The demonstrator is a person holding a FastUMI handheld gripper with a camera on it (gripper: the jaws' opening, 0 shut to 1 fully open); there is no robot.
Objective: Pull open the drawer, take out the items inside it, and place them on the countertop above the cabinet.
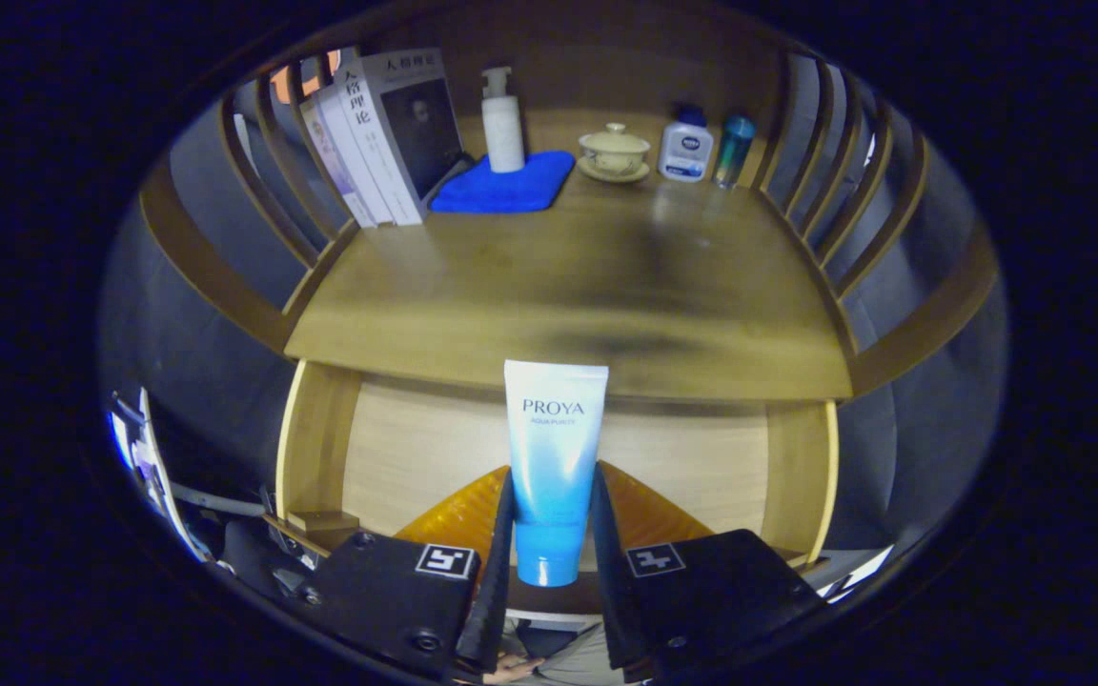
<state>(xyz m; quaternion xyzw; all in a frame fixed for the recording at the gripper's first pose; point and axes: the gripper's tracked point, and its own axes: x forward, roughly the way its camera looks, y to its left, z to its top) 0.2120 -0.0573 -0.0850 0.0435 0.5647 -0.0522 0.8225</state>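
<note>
Hand-held gripper [552, 534] closed on the tube [554, 467], both fingers pinching its lower body near the cap; tube stands upright between them, above the open drawer [416, 448], below the desk [568, 276] edge. Risk: soft tube could squeeze out or tilt, or its top could catch the desk's near edge while lifting. Far end crowded: books [373, 133], cloth [506, 186], bottles.

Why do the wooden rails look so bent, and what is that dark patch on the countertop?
Gripper view: fisheye distortion bows the wooden side rails and the wooden countertop edge; the dark smudge looks like soft shadow, with pale glare further back; the gripper, shut on the white-and-blue cosmetic tube, stays sharp.
</note>
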